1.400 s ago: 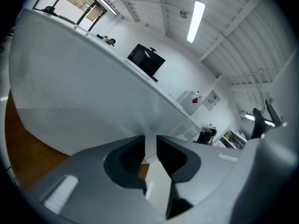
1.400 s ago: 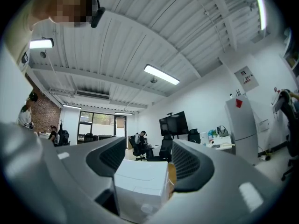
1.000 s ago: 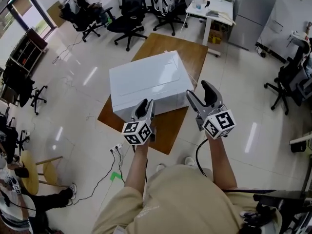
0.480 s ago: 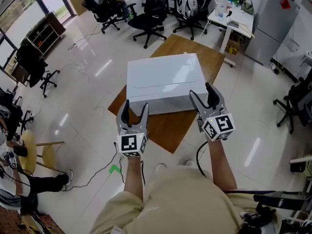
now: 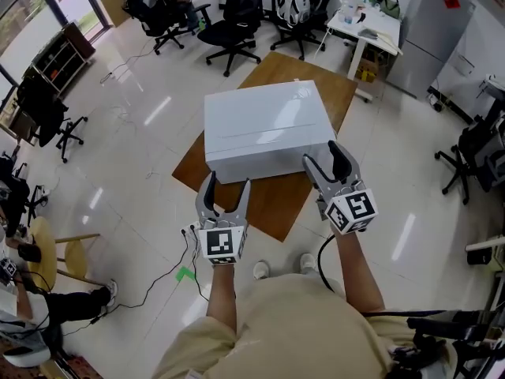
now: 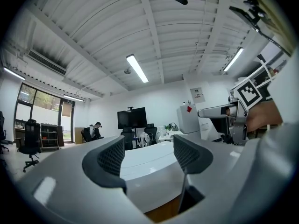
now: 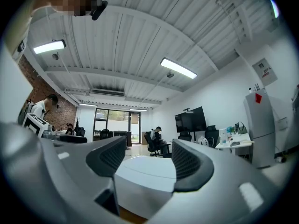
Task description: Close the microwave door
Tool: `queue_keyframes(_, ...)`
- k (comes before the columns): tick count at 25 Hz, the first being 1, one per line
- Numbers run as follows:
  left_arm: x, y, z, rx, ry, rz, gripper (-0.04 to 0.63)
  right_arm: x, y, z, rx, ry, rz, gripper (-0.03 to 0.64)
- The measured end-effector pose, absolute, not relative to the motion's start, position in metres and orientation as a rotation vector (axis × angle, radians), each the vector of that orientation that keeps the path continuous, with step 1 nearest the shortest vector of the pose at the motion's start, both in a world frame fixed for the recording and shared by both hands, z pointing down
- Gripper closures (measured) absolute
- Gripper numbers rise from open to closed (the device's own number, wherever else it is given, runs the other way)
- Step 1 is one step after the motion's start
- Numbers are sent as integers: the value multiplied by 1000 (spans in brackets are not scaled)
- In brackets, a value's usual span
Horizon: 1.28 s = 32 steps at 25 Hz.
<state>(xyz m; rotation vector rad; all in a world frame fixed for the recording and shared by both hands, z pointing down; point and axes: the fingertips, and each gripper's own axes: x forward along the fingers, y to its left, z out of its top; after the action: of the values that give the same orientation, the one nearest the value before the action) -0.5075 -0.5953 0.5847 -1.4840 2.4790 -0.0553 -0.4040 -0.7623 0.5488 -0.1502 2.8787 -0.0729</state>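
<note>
Head view: the person's forearms reach up from the bottom edge. The left gripper (image 5: 226,189), lower centre-left, hangs over the floor just off the near edge of the brown worktop (image 5: 276,205). Its jaws have just been opening and now stand wide, with nothing between them. The right gripper (image 5: 323,158), centre-right, is over the worktop close to the microwave's near right corner; whether it touches cannot be told. Its jaws are also apart and empty. The white microwave (image 5: 264,125) sits mid-frame on the worktop, and its door looks shut, flush with the front. Beyond it are black office chairs (image 5: 237,22) at upper centre and a white desk (image 5: 367,24) at upper right.
</note>
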Motion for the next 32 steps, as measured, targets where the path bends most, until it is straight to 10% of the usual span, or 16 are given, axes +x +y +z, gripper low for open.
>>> queue_keyframes(16, -514, -470, 588, -1594, 2384, 68, 288, -391, -603, 554, -219, 2960, 77, 319)
queue_keyframes(32, -303, -473, 610, -1519, 2473, -72, 288, -190, -601, 569, -106, 2893, 16, 319)
